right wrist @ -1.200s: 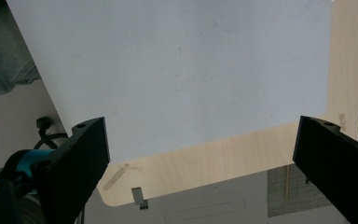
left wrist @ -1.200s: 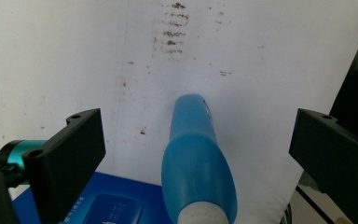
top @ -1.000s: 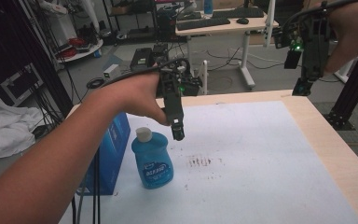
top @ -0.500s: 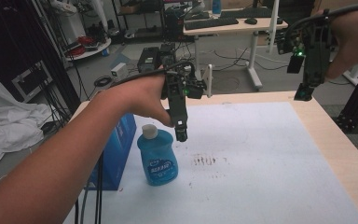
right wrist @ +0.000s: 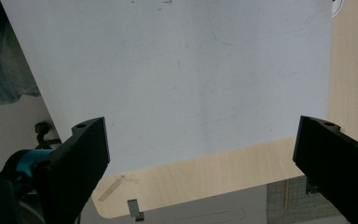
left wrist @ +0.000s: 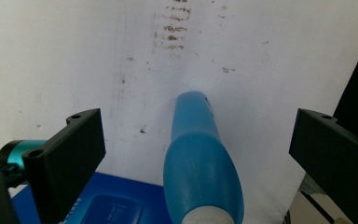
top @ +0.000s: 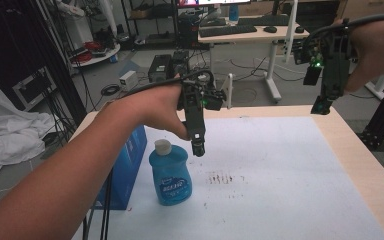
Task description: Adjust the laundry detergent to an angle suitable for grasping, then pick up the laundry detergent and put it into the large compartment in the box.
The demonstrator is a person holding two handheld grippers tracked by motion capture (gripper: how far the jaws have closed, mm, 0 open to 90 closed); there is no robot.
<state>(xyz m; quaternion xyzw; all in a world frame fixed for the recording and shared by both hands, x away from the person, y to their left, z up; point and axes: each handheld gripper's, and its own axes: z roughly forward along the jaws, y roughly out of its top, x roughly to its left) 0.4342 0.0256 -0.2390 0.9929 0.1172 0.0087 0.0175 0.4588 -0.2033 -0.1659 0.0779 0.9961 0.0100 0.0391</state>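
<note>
A blue bottle [top: 170, 172] with a white cap stands upright at lower left of the high view, on the white table [top: 280, 175], beside a blue box [top: 130, 165]. The left gripper [top: 198, 148] hovers just above it, jaws wide apart. The right gripper [top: 321, 106], upper right, also gapes.

I see a lab or workshop: beyond my table [top: 360, 165] stands a far desk [top: 240, 34] with a keyboard [top: 227, 30], metal shelving [top: 145, 20] far left, boxes and cables [top: 111, 90] across the floor
</note>
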